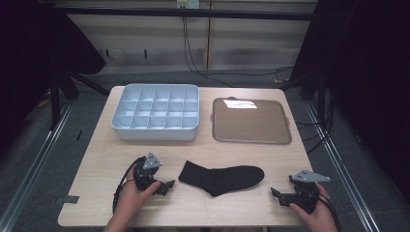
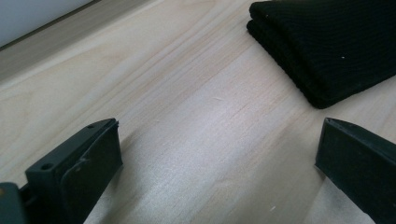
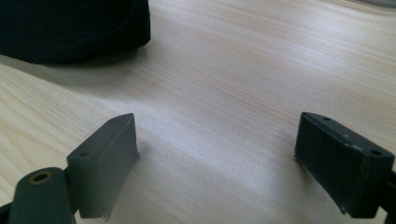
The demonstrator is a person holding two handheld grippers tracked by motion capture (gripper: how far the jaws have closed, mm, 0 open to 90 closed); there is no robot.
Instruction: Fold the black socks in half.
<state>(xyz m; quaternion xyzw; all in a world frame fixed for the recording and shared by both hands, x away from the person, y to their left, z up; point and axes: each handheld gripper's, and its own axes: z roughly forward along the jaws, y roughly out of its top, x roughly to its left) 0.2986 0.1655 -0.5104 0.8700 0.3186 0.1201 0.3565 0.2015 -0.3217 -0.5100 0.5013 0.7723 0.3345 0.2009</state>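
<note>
Both grippers' jaws gape beside sock (image 1: pixel 222 178) — organizer (image 1: pixel 155 112), tray (image 1: pixel 251 121) beyond.

A pale wooden table (image 1: pixel 101 164) carries everything here, its grain running clean across the top. Toward the far edge, left of centre, sits a light blue divided organizer box (image 1: pixel 155 112), its grid of compartments open to the camera. Just beside it, toward the far right corner, lies a flat brown tray (image 1: pixel 251 121), catching a bright glare. Closer to the near edge, about midway along it, a black sock (image 1: pixel 221 177) lies flat, cuff pointing left, toe right.
</note>
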